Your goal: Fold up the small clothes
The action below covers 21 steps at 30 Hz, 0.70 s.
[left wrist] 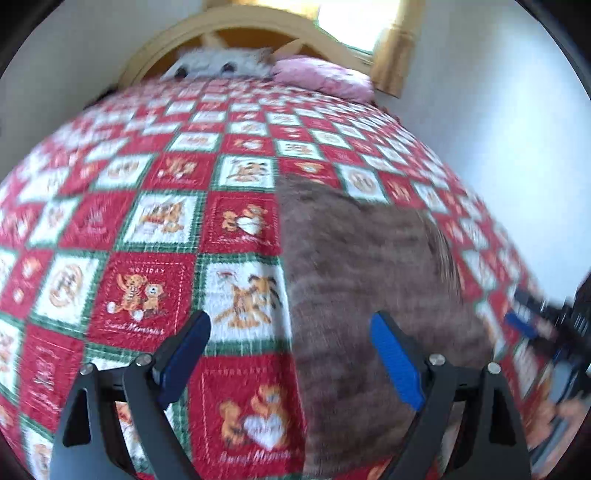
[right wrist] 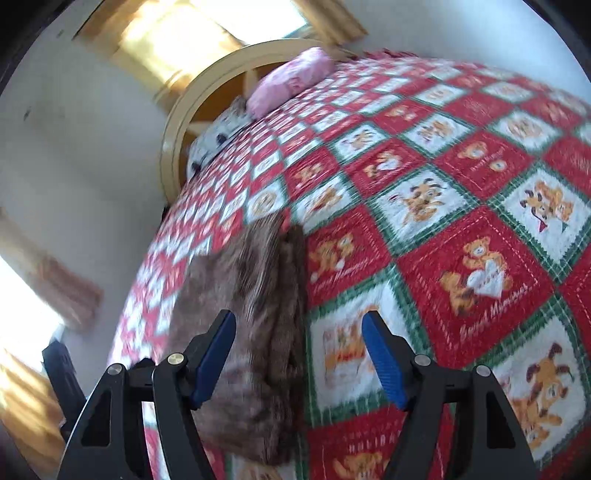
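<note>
A small brown-grey striped garment (left wrist: 362, 280) lies flat on the bed, with a straight left edge. My left gripper (left wrist: 291, 325) is open and empty, hovering above the garment's left edge near its near end. In the right wrist view the garment (right wrist: 255, 314) lies below and left of centre, with a darker folded strip along its right side. My right gripper (right wrist: 299, 325) is open and empty, above the garment's right edge. The right gripper also shows blurred at the right edge of the left wrist view (left wrist: 543, 314).
The bed is covered by a red, white and green checked quilt with teddy bear and tiger squares (left wrist: 155, 295). A pink pillow (left wrist: 325, 75), a white pillow (left wrist: 221, 62) and a wooden headboard (left wrist: 236, 22) stand at the far end. White walls flank the bed.
</note>
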Available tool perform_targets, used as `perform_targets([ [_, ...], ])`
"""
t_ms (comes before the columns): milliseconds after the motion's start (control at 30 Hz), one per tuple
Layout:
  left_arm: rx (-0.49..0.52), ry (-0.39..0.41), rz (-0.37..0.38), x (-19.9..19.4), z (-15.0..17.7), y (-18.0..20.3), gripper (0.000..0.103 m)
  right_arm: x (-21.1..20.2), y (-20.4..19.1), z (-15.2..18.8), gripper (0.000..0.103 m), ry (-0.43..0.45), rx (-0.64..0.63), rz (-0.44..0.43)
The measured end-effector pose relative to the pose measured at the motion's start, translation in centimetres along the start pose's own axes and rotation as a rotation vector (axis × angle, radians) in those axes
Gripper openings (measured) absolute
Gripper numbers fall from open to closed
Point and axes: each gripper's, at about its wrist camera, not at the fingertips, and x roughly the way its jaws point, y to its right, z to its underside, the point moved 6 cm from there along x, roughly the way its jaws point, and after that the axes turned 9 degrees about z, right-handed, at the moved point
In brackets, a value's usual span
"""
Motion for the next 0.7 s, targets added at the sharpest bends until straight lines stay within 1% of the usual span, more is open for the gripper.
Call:
perform_targets([
  [33,-0.023,-0.010,0.008,0.7,-0.6,-0.3,0.091,0.9,-0.2,-0.3,0.071,-0.016,-0.004,0.000],
  [133,-0.074,-0.045,-0.005,3.1,-1.5,-1.2,0.091,4.0,-1.7,-0.2,0.071,-0.081,-0.033,-0.023],
  [200,-0.110,-0.070,0.045,5.0,-1.3,-1.1,0.090,6.2,-2.9,0.2,0.071,-0.106,-0.064,-0.020],
  [233,-0.119,-0.091,0.068,5.7,-1.0,-0.9,0.090,6.9,-3.5,0.3,0.072,-0.101,-0.088,-0.011],
  [300,-0.124,-0.128,0.106,7.2,-0.1,-0.3,0.090,7.8,-4.5,0.6,0.073,-0.058,-0.170,0.028],
  [333,-0.111,-0.122,0.094,7.5,0.1,0.0,0.091,8.1,-4.9,0.8,0.074,-0.050,-0.210,0.050],
  [367,-0.070,-0.089,0.078,7.5,0.3,0.5,0.095,8.5,-5.5,1.3,0.075,-0.047,-0.263,0.082],
  [400,-0.039,-0.079,0.069,7.7,0.5,0.9,0.097,8.6,-5.9,1.5,0.075,-0.041,-0.295,0.099],
  [433,0.003,-0.071,0.053,8.0,0.9,1.4,0.100,8.7,-6.0,1.5,0.075,-0.040,-0.311,0.104],
  [467,0.026,-0.062,0.037,8.2,1.0,1.8,0.101,8.8,-6.0,1.6,0.073,-0.040,-0.314,0.098],
  [533,0.029,-0.068,0.028,8.4,0.7,2.0,0.101,9.0,-5.5,1.5,0.072,-0.042,-0.293,0.074],
  [600,0.004,-0.075,0.060,8.5,0.1,1.6,0.101,9.1,-5.3,1.0,0.071,-0.044,-0.274,0.063],
  [633,-0.013,-0.078,0.083,8.6,-0.3,1.7,0.100,9.3,-5.5,0.8,0.071,-0.046,-0.282,0.066],
  [700,-0.021,-0.097,0.105,8.7,-0.6,1.7,0.094,9.6,-6.2,0.6,0.068,-0.048,-0.308,0.071],
])
